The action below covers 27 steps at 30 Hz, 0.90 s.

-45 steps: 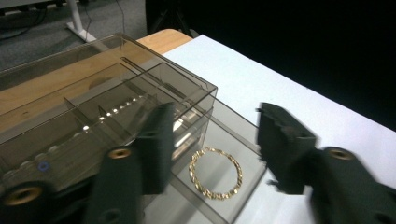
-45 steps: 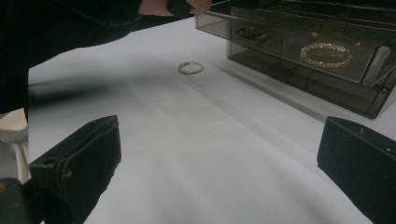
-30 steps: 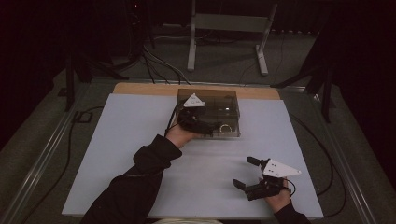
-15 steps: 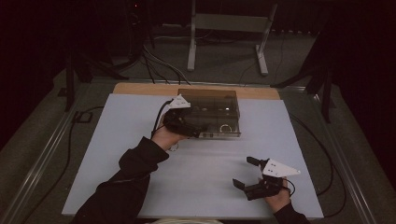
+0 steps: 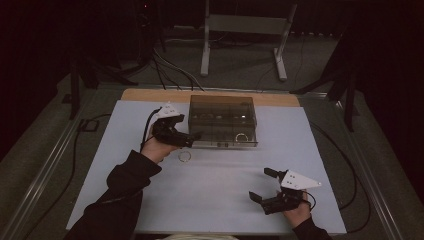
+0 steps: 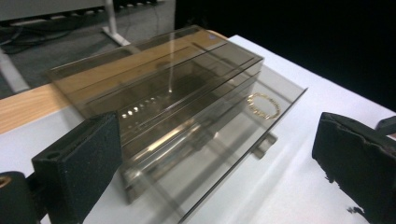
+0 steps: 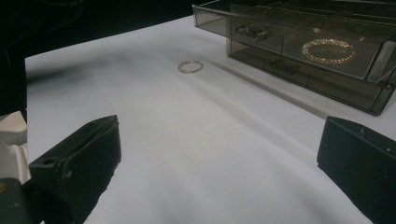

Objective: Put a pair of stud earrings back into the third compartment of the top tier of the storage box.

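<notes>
A smoky clear plastic box [image 5: 223, 120] with drawers sits at the far middle of the white table [image 5: 215, 195]. One drawer [image 7: 299, 44] is pulled out toward the near side, and a gold bracelet [image 7: 328, 50] lies in its right compartment. A small dark item [image 7: 252, 31] lies in another compartment; what it is cannot be told. A gold ring [image 5: 185, 156] lies on the table just near of the box's left corner, apart from it.

The left gripper [image 5: 192, 138] is held at the box's left near corner, its jaws wide apart and holding nothing. The right gripper [image 5: 262, 185] rests at the near right of the table, well apart from the box, jaws spread wide and empty.
</notes>
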### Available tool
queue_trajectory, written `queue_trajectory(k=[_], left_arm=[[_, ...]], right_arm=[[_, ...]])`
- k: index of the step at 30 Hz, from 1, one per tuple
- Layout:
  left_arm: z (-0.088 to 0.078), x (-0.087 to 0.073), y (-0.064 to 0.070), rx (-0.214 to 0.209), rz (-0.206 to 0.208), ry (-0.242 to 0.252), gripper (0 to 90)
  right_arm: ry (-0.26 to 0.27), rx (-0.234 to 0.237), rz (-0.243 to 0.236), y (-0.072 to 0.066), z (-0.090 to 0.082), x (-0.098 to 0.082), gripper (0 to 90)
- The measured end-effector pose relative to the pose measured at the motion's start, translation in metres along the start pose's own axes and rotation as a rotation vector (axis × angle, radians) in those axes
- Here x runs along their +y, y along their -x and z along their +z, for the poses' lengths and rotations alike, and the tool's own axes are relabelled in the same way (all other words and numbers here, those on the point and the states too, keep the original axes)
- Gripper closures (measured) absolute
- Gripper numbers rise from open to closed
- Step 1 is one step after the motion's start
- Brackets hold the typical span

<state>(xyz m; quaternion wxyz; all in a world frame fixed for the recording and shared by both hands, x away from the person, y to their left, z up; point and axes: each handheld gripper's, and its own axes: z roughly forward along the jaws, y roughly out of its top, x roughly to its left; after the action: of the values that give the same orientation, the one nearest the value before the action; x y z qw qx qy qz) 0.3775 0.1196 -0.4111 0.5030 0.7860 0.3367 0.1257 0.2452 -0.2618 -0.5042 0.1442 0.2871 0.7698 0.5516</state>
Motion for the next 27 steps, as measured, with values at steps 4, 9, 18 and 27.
queue_trajectory(k=[4, 9, 18, 27], left_arm=[[-0.006, -0.009, -0.006, 0.012, -0.002, -0.009, 2.7], [-0.011, -0.021, -0.011, 0.018, -0.009, -0.015, 2.7], [-0.013, -0.047, -0.016, -0.002, -0.012, -0.036, 3.0], [-0.002, -0.074, -0.022, -0.007, -0.049, -0.073, 7.2]], right_arm=[[-0.003, -0.001, -0.005, 0.000, 0.001, 0.000, 0.0], [-0.004, -0.003, -0.006, 0.000, 0.001, 0.000, 0.0], [-0.007, -0.006, -0.006, -0.001, 0.001, 0.000, 0.0], [-0.009, -0.007, -0.008, 0.000, 0.001, 0.000, 0.0]])
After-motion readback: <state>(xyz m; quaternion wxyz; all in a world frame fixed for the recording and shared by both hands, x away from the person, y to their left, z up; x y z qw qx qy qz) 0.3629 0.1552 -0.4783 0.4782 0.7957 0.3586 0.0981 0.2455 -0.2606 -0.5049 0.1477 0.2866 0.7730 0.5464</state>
